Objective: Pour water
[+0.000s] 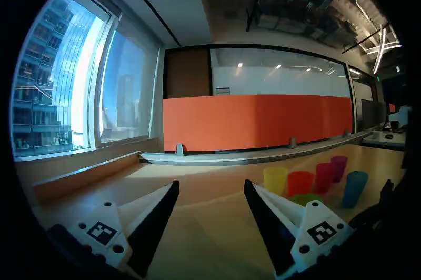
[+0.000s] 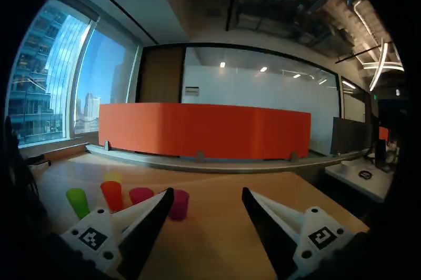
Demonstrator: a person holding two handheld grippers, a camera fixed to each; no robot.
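left tongs [image 1: 210, 182] and right tongs [image 2: 207, 189] both stand apart and empty over the surface [image 1: 210, 238]. the coloured cups [image 1: 300, 182] stand upright ahead-right of the left tongs and ahead-left of the right tongs, between both, probably so either reaches them.

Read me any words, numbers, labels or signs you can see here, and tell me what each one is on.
Nothing here can be read.
The white sign on the far wall: too small to read.
The black-and-white squares on the left gripper and the right gripper: patterns, not letters.
The cups: no print visible.
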